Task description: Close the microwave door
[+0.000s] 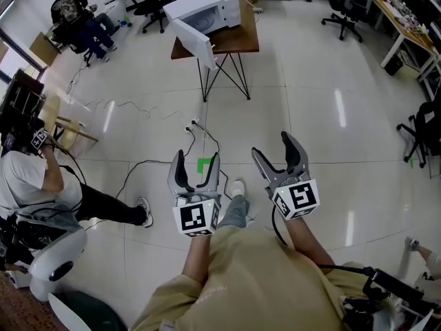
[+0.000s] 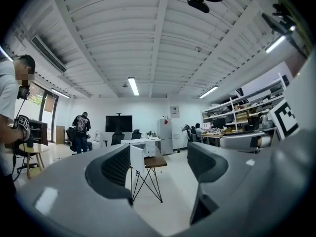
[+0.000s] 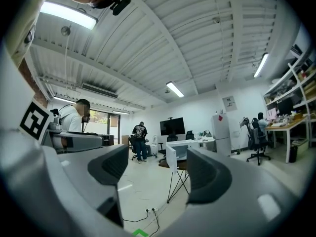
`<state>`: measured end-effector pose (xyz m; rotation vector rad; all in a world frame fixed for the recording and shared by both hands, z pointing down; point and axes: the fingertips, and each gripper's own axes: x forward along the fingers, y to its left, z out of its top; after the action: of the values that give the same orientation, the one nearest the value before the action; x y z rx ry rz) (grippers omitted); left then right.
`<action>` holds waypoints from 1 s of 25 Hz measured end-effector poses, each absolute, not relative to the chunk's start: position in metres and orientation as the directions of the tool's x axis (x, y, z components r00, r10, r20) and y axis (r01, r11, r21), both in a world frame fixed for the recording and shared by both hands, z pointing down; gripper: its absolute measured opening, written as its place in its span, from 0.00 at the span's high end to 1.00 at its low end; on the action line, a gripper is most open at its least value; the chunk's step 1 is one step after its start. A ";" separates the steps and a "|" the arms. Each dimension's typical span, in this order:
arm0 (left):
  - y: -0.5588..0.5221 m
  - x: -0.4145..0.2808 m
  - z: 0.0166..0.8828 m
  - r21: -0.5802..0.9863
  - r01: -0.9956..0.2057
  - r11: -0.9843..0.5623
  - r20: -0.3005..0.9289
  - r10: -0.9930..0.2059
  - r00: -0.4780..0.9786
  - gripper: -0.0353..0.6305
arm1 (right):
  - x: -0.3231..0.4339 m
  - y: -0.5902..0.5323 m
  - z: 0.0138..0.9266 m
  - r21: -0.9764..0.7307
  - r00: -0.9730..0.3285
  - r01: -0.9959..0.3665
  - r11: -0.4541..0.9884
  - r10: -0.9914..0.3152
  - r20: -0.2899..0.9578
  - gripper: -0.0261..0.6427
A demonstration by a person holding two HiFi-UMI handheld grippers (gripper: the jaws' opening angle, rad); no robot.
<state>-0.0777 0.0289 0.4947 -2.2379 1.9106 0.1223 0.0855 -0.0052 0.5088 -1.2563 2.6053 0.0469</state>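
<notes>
White microwave (image 1: 207, 9) on small wooden table (image 1: 240, 40), far across glossy white tile floor (image 1: 310, 109); door (image 1: 195, 41) hangs open. Left gripper (image 1: 198, 158), right gripper (image 1: 271, 145): jaws spread, empty, well apart from table. Office chairs (image 1: 342, 9), cable (image 1: 138, 165) on floor.

Glossy white tiled floor (image 1: 324, 136), ribbed white ceiling (image 2: 148, 33) with strip lights (image 2: 132, 86), black office chairs (image 1: 344, 9), wall screen (image 2: 118, 123)
</notes>
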 end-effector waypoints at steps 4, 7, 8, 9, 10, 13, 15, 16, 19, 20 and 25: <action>0.000 -0.087 0.489 -0.090 -0.983 -0.158 -0.201 -0.964 0.173 0.41 | 0.074 -0.032 0.503 -0.065 -0.597 -0.779 0.624 -0.769 -0.227 0.43; -0.029 -0.100 0.492 -0.078 -0.983 -0.167 -0.199 -0.963 0.180 0.41 | 0.058 -0.061 0.501 -0.057 -0.600 -0.777 0.626 -0.766 -0.230 0.43; -0.038 -0.106 0.493 -0.070 -0.984 -0.163 -0.197 -0.965 0.174 0.41 | 0.051 -0.071 0.500 -0.051 -0.604 -0.776 0.629 -0.763 -0.229 0.43; -0.047 -0.113 0.492 -0.060 -0.986 -0.157 -0.196 -0.966 0.165 0.41 | 0.045 -0.080 0.498 -0.045 -0.608 -0.774 0.632 -0.761 -0.228 0.43; -0.056 -0.120 0.491 -0.054 -0.987 -0.151 -0.199 -0.967 0.159 0.41 | 0.038 -0.088 0.494 -0.039 -0.612 -0.771 0.635 -0.757 -0.229 0.43; -0.081 -0.138 0.479 -0.058 -0.985 -0.161 -0.222 -0.960 0.170 0.41 | 0.019 -0.112 0.479 -0.019 -0.615 -0.770 0.638 -0.750 -0.243 0.43; -0.097 -0.149 0.470 -0.058 -0.984 -0.168 -0.234 -0.956 0.177 0.41 | 0.008 -0.127 0.467 -0.007 -0.615 -0.771 0.637 -0.748 -0.249 0.43; -0.105 -0.154 0.466 -0.057 -0.984 -0.170 -0.239 -0.954 0.179 0.41 | 0.003 -0.136 0.462 -0.002 -0.615 -0.772 0.635 -0.748 -0.250 0.43; -0.134 -0.163 0.459 -0.061 -0.980 -0.187 -0.243 -0.950 0.196 0.41 | -0.011 -0.163 0.454 -0.001 -0.608 -0.778 0.629 -0.752 -0.255 0.43; -0.143 -0.165 0.460 -0.062 -0.979 -0.195 -0.238 -0.950 0.204 0.41 | -0.015 -0.171 0.455 -0.005 -0.606 -0.779 0.627 -0.754 -0.254 0.43; -0.190 -0.168 0.477 -0.044 -0.974 -0.222 -0.214 -0.950 0.226 0.41 | -0.022 -0.211 0.479 -0.008 -0.609 -0.782 0.623 -0.768 -0.199 0.43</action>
<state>-0.1679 -0.1905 0.4769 -2.3226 1.8439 0.2097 -0.0222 -0.2108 0.4786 -1.2843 2.6618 0.1176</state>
